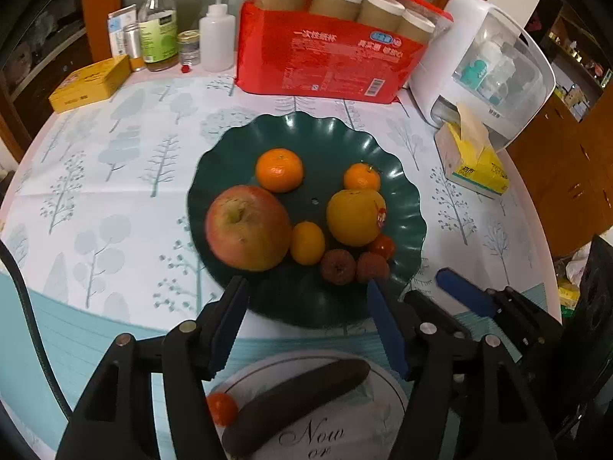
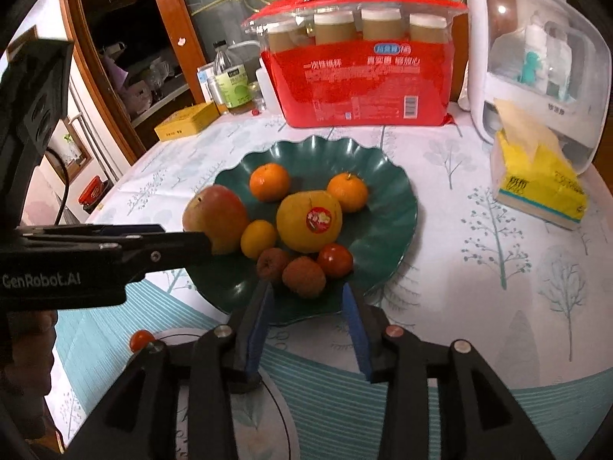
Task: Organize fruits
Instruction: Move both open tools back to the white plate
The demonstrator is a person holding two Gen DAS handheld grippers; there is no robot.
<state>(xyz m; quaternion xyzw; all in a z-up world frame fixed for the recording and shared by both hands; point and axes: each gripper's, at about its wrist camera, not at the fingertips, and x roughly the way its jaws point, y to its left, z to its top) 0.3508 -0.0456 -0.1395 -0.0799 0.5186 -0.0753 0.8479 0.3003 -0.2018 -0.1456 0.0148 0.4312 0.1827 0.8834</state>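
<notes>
A dark green wavy plate (image 1: 337, 134) (image 2: 387, 191) holds a red apple (image 1: 247, 228) (image 2: 214, 216), two mandarins (image 1: 279, 169) (image 1: 361, 177), a yellow orange with a sticker (image 1: 354, 216) (image 2: 308, 220), a small kumquat (image 1: 307, 242), a cherry tomato (image 1: 383, 247) (image 2: 335, 260) and two brown lychees (image 1: 339, 266) (image 2: 304, 276). A white plate (image 1: 387, 387) near me carries a blackened banana (image 1: 295, 402) and a cherry tomato (image 1: 221, 408) (image 2: 141, 340). My left gripper (image 1: 306, 291) is open and empty at the green plate's near rim. My right gripper (image 2: 306, 295) is open and empty just before the lychees.
At the back stand a red pack of paper cups (image 1: 329, 57), a white appliance (image 1: 482, 69), a yellow tissue box (image 1: 475, 161), a yellow tin (image 1: 90, 82) and several bottles (image 1: 157, 30). The tree-print cloth covers a round table whose edge curves away on the left.
</notes>
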